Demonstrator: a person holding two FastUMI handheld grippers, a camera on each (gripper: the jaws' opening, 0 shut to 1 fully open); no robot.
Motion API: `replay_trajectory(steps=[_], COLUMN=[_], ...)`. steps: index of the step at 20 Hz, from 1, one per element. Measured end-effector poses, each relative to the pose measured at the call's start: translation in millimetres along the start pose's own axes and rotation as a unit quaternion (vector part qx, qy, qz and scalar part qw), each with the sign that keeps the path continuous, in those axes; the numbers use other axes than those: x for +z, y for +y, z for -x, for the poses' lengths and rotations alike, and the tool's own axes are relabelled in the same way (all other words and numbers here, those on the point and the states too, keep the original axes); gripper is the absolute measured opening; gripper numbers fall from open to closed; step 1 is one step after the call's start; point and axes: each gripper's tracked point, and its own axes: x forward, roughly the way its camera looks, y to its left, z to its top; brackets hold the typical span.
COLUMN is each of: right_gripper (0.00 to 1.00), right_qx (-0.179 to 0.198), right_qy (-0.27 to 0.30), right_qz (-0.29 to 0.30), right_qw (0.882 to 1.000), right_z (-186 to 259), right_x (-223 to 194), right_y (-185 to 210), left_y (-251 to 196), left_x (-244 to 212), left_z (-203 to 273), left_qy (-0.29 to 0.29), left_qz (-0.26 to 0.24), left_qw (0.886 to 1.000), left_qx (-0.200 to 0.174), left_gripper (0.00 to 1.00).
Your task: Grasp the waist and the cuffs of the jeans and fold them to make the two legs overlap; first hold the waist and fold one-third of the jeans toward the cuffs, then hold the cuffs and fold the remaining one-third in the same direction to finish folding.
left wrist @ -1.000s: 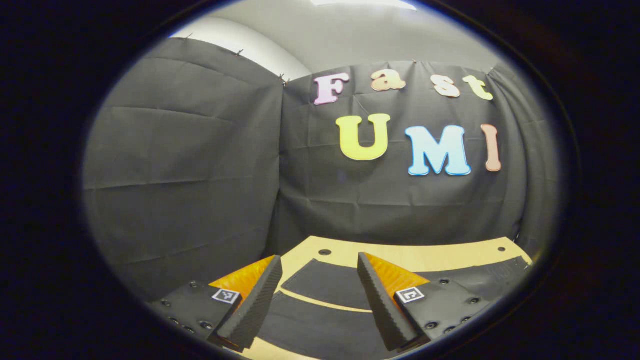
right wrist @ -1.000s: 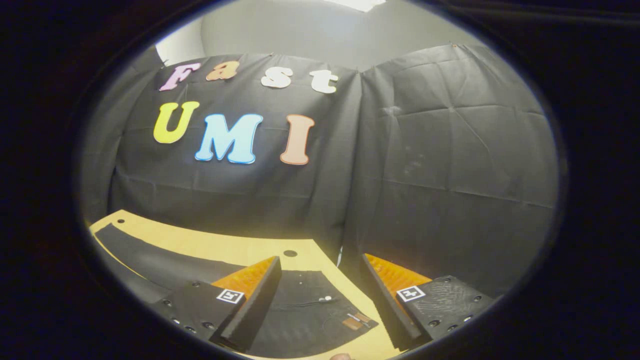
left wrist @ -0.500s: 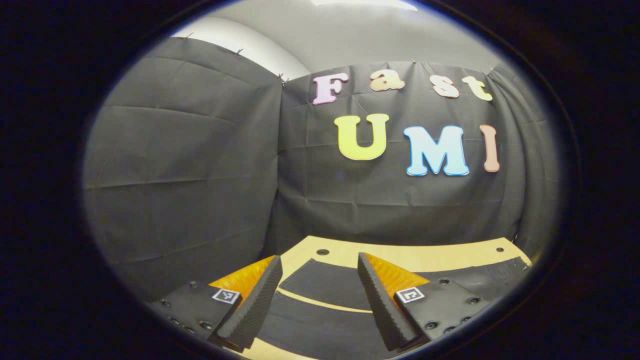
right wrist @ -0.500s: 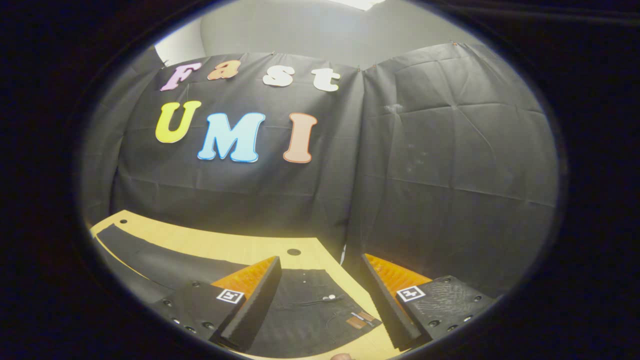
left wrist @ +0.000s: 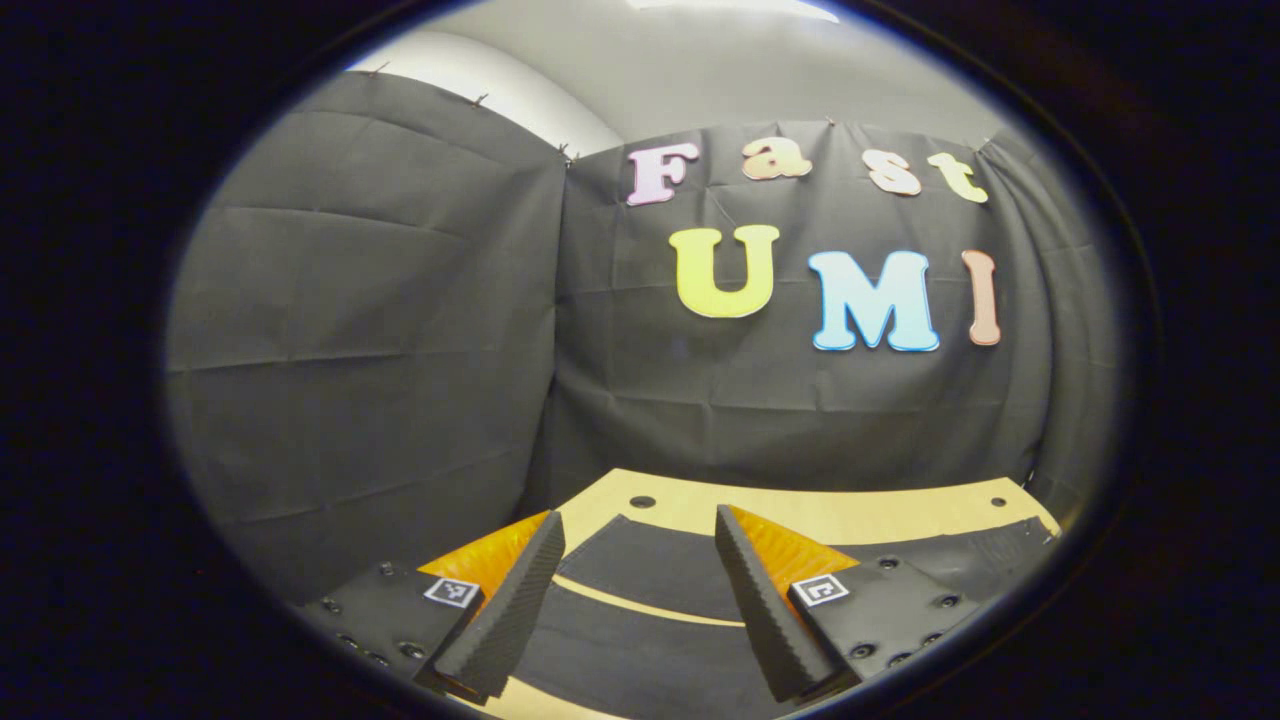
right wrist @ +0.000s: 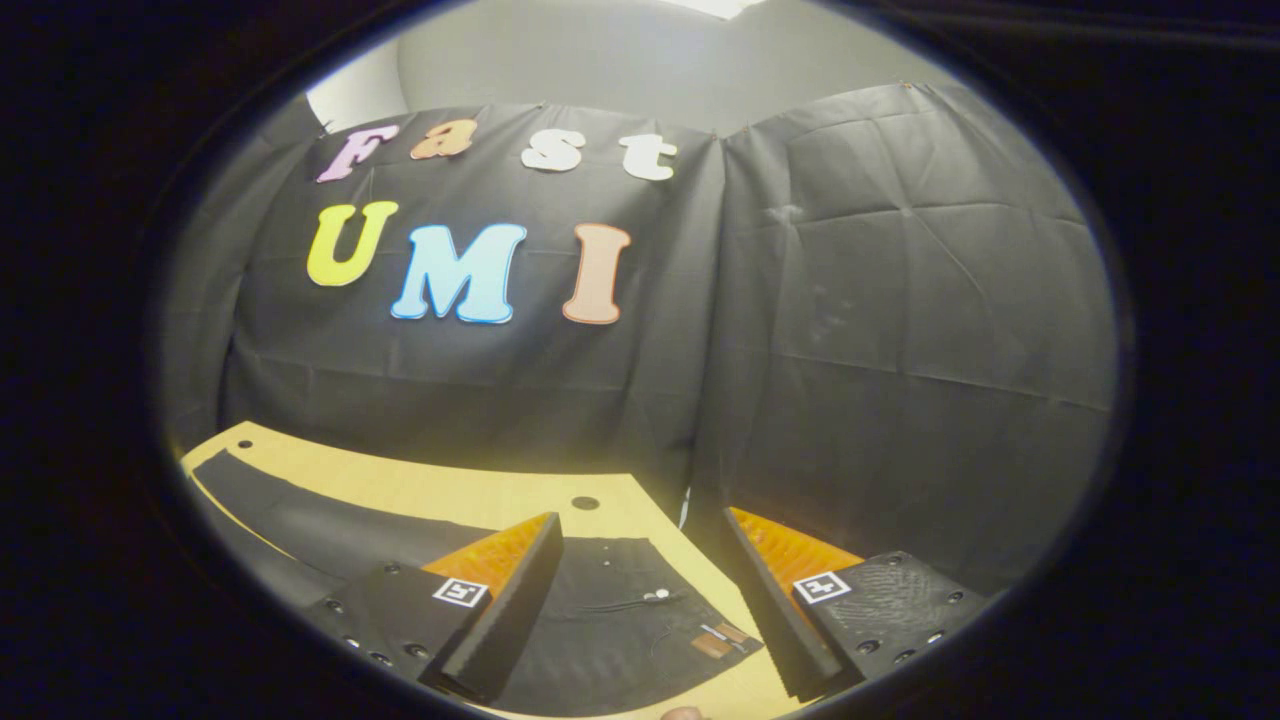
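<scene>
**Jeans flat, both grippers poised above**

Left gripper (left wrist: 640,600) spread wide, empty, above cuffs (left wrist: 650,565) of dark denim jeans (right wrist: 610,625). Right gripper (right wrist: 645,605) equally parted over buttoned waist (right wrist: 640,600). Long axis lying left-right across pale wooden table (left wrist: 800,510). Nothing grasped yet.

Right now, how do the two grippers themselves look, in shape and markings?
The left gripper and the right gripper look alike. Each has two long wedge-shaped jaws with ribbed inner faces, tapering toward the tips. Each jaw sits on a dark flat plate with round screw heads. A small square black-and-white marker is fixed on every plate.
</scene>
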Motion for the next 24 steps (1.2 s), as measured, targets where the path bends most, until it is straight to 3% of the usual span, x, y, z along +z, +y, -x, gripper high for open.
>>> replay_trajectory(steps=[7, 10, 13, 15, 18, 21, 24], right_gripper=[0.94, 0.94, 0.94, 0.94, 0.94, 0.94, 0.94], right_qx=[-0.015, -0.022, -0.025, -0.025, -0.022, -0.032, -0.032], right_qy=[0.017, 0.041, 0.061, 0.076, 0.112, 0.161, 0.222], right_qz=[0.019, 0.011, 0.001, -0.005, -0.031, -0.065, -0.109], right_qw=[1.0, 0.999, 0.998, 0.997, 0.993, 0.984, 0.969], right_z=[-4, -6, -8, -9, -10, -12, -11], right_x=[-13, -23, -34, -42, -59, -83, -114], right_y=[-6, -9, -12, -14, -13, -17, -17], left_y=[6, 17, 39, 59, 89, 109, 127], left_x=[-15, -30, -53, -79, -125, -167, -200], left_z=[-4, -7, -13, -17, -19, -19, -16], left_qy=[0.021, 0.041, 0.074, 0.104, 0.151, 0.197, 0.239], left_qz=[0.024, 0.07, 0.142, 0.207, 0.294, 0.347, 0.384], left_qw=[0.999, 0.997, 0.987, 0.972, 0.94, 0.909, 0.878], left_qx=[0.001, 0.004, 0.022, 0.042, 0.081, 0.12, 0.156], left_gripper=[1.0, 1.0, 0.97, 0.97, 0.97, 0.98, 0.97])
